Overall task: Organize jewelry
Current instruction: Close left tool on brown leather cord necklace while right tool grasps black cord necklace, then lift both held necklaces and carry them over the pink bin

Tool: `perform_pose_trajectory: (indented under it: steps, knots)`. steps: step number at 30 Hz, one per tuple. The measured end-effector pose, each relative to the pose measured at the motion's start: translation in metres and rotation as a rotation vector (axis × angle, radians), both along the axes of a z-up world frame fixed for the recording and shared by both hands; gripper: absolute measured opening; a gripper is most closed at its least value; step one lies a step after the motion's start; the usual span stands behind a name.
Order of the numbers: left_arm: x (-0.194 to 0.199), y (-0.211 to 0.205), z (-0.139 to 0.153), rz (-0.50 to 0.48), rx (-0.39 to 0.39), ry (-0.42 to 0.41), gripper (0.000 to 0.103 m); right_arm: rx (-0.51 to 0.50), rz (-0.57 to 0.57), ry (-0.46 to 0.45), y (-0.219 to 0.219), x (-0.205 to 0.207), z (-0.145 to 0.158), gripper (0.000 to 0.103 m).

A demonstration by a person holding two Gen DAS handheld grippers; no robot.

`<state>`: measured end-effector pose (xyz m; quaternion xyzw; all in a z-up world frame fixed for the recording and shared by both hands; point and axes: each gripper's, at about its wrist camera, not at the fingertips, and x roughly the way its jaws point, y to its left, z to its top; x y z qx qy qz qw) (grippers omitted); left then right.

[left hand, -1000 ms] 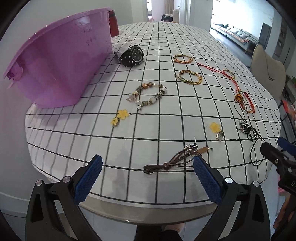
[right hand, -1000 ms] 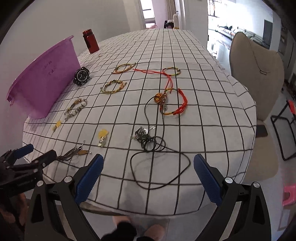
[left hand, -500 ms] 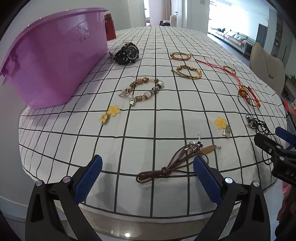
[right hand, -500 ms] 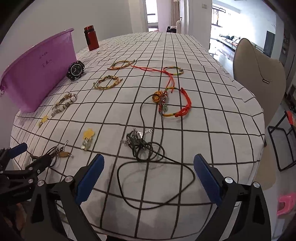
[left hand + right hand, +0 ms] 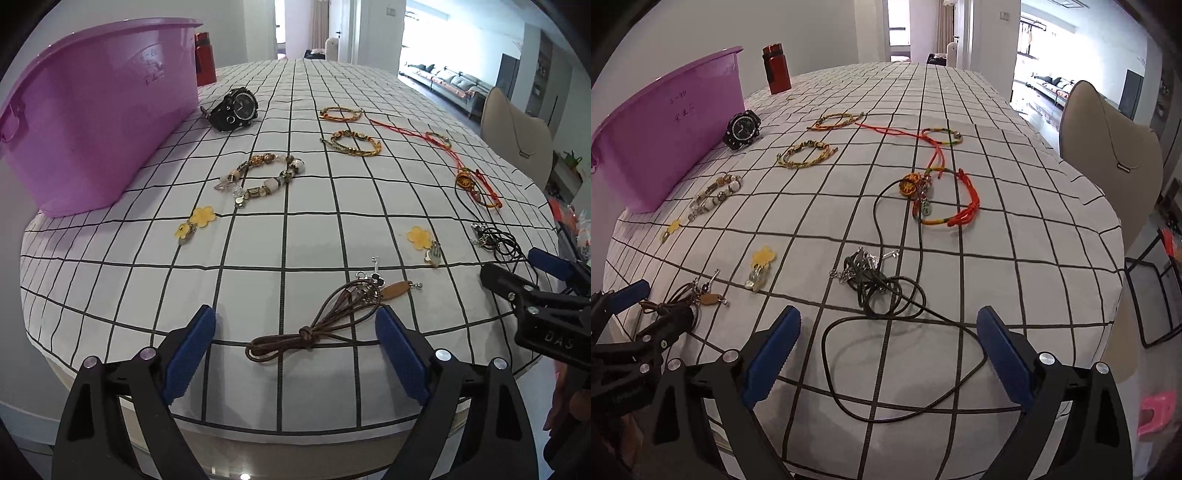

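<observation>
- Left wrist view: our left gripper [image 5: 295, 341] has its jaws spread wide, and they have just been closing a little. The brown leather cord necklace with small metal charms [image 5: 325, 317] lies on the cloth between the two blue pads, but the pads do not touch it yet.
- In the same view, the big purple plastic tub [image 5: 99, 125] stands at the far left of the white tablecloth with black grid lines [image 5: 258, 258]. The black wrist watch [image 5: 234, 109], the beaded bracelet with pale stones [image 5: 262, 177] and two yellow flower charms [image 5: 201, 218] [image 5: 419, 236] lie loose, well apart from our pads.
- We think this is the first step: going down to pick up the brown cord. Next we need to go lower, so the pads sit on both sides of the knot, then squeeze.
- Right wrist view: our right gripper [image 5: 888, 354] also has its jaws spread wide, with nothing pinched. The long black cord necklace with a tangle and silver bits [image 5: 879, 288] lies on the cloth, and its big loop sits between the pads.
- Farther off lie the red and green string bracelet with a round orange charm [image 5: 942, 199] and two woven yellow bracelets [image 5: 807, 154] [image 5: 833, 120]. A red bottle [image 5: 775, 68] stands by the tub.
- We think this hand should go for the black tangle, since the thin loop may slip out.
</observation>
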<state>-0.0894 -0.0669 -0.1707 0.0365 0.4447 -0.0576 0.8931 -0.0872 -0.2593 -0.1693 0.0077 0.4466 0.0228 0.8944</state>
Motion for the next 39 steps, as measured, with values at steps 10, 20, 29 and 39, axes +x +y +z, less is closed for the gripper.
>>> perform_pose_trajectory:
  steps: [10,20,29,39]
  knots:
    - [-0.002,-0.002,-0.001,-0.024,-0.015,-0.022,0.083,-0.029,0.032,-0.026,0.010,0.001,0.002,0.072]
    - [-0.008,-0.009,0.002,-0.051,-0.017,-0.031,0.065,-0.027,0.054,-0.034,0.017,0.000,0.005,0.028]
    - [-0.012,-0.019,0.006,-0.084,-0.031,-0.020,0.012,0.031,0.042,-0.036,0.010,-0.002,0.006,0.003]
    - [-0.016,-0.014,0.019,-0.085,-0.099,-0.007,0.011,0.095,0.038,-0.052,0.006,-0.013,0.022,0.003]
